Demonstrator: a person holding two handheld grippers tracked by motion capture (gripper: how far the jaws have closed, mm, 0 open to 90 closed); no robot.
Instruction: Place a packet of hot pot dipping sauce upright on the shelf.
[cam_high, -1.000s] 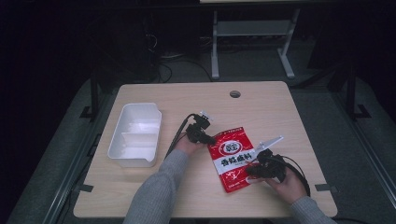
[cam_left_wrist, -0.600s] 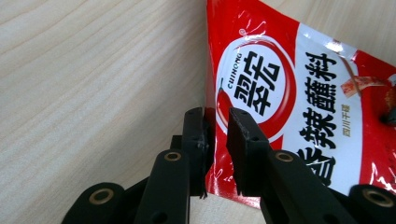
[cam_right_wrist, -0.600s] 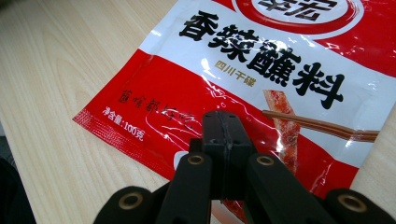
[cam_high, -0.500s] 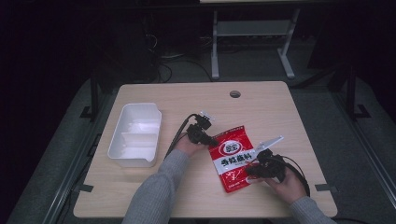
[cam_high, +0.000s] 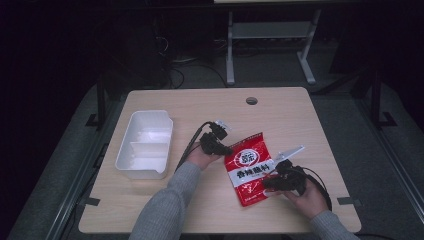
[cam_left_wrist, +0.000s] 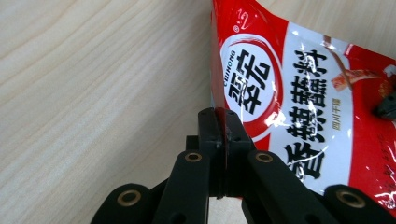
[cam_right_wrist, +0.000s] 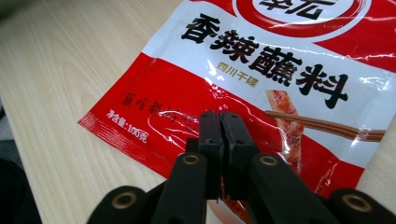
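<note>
Red sauce packet (cam_high: 251, 169) on table (cam_high: 290, 115), both claws pinching its edges

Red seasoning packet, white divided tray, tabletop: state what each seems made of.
Red seasoning packet: thin glossy plastic film, judging by glare streaks, wrinkles and a crimped sealed edge. White divided tray: probably moulded plastic, smooth and slightly shiny. Tabletop: pale wood-grain surface, matte; solid wood or laminate is unclear.

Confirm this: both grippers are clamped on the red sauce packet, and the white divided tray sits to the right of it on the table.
One detail is wrong. The white divided tray sits to the left of the red sauce packet, not the right, as the high view shows. The rest holds: the left gripper and the right gripper are each clamped on an edge of the packet.
</note>
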